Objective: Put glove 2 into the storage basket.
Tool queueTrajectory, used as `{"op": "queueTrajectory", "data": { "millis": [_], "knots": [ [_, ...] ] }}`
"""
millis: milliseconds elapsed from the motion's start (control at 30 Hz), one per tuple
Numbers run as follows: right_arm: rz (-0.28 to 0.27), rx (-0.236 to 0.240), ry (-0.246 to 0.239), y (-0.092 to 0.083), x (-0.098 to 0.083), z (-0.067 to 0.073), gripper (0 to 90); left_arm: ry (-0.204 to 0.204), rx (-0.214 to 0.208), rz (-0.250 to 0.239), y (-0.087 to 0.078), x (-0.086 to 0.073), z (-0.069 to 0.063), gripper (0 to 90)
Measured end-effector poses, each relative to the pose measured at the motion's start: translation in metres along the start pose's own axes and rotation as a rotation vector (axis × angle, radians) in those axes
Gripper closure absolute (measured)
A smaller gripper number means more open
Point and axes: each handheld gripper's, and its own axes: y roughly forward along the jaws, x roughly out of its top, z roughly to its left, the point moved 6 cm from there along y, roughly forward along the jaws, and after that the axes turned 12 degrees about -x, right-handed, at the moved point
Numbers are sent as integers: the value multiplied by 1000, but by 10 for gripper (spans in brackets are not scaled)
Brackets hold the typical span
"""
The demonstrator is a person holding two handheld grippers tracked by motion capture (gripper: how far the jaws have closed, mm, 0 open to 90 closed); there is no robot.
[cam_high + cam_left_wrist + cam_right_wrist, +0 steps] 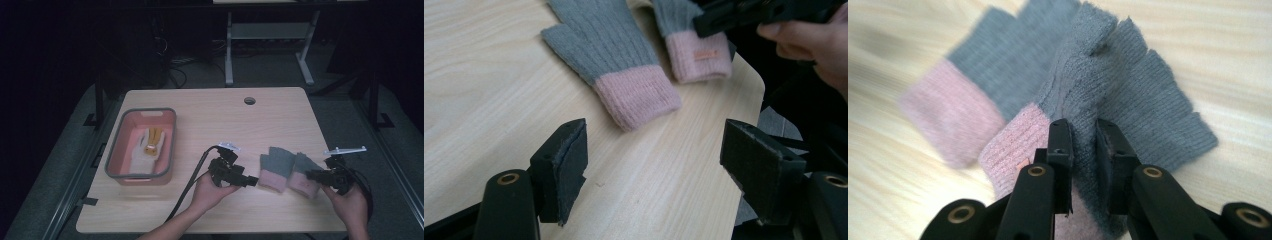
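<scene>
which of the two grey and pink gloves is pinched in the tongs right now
The glove on the right, pinched by the right tongs; the other glove lies flat, untouched.

1. Table (210, 115): a rectangular top of pale wood-grain laminate with rounded corners, set in the middle of the room; its surface is the best-lit area.
2. Cable hole (249, 100): a small round opening near the table's far edge, right of centre.
3. Floor (280, 75): grey, dim, visible beyond and along both sides of the table.
4. Second desk frame (265, 35): light-coloured legs and a crossbar standing on the floor behind the table.
5. Cables (175, 70): dark loops lying on the floor at the far left, near dark equipment.
6. Surroundings: the upper corners and both sides fall into near-black shadow; walls cannot be made out.
</scene>
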Motion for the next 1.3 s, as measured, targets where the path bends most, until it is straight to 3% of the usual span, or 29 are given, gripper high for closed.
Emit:
{"op": "queueTrajectory", "data": {
  "millis": [167, 367, 800, 1300],
  "knots": [
    [-39, 37, -9, -10, 6, 10, 782, -1, -5, -4, 1, 1, -1, 272],
    [-59, 61, -33, -11, 12, 22, 782, 3, 5, -6, -4, 2, 0, 272],
    [-25, 90, -109, 12, 37, 62, 776, -7, 12, -15, -8, 5, 3, 272],
    [-14, 91, -83, 29, 38, 67, 745, -15, 12, -10, -5, 5, 5, 272]
  ]
}}
